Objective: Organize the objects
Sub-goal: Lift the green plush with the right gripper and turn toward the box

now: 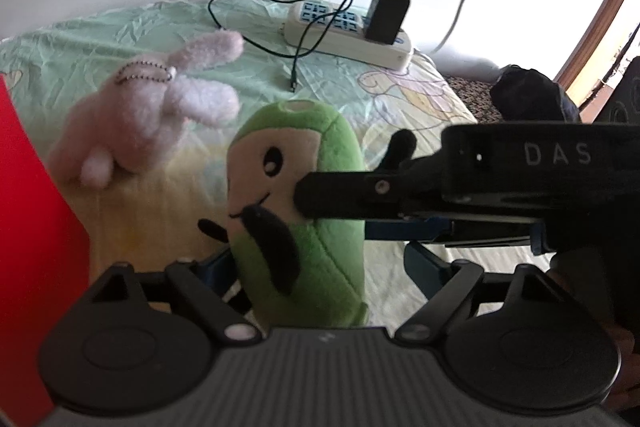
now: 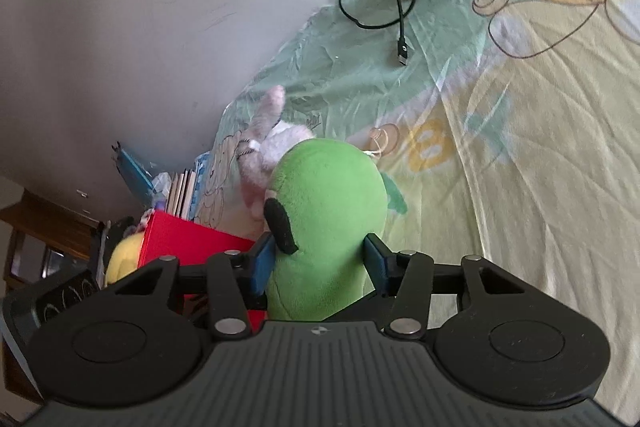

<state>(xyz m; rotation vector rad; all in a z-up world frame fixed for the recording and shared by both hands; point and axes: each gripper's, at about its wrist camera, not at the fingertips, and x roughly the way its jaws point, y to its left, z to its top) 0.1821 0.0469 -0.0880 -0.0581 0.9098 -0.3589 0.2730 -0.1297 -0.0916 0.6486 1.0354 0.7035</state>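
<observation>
Leftmost, red box (image 1: 28, 227) at the bed's near left edge, yellow soft toy (image 2: 122, 259) beside it in the right wrist view. Next, pink plush rabbit (image 1: 148, 111) lying on the bed sheet (image 1: 360, 91), bead chain round its neck. Centre, green plush toy (image 2: 328, 227) held upright above the sheet, just in front of the rabbit, pinched by the right gripper (image 2: 320, 263), jaws pressed into both its sides. Left gripper (image 1: 316, 267) just behind the toy, jaws spread wide, gripping nothing. Farther right, white power strip (image 1: 348, 35) with black charger (image 1: 386, 15) and loose cable, near the bed's far edge by the wall.
</observation>
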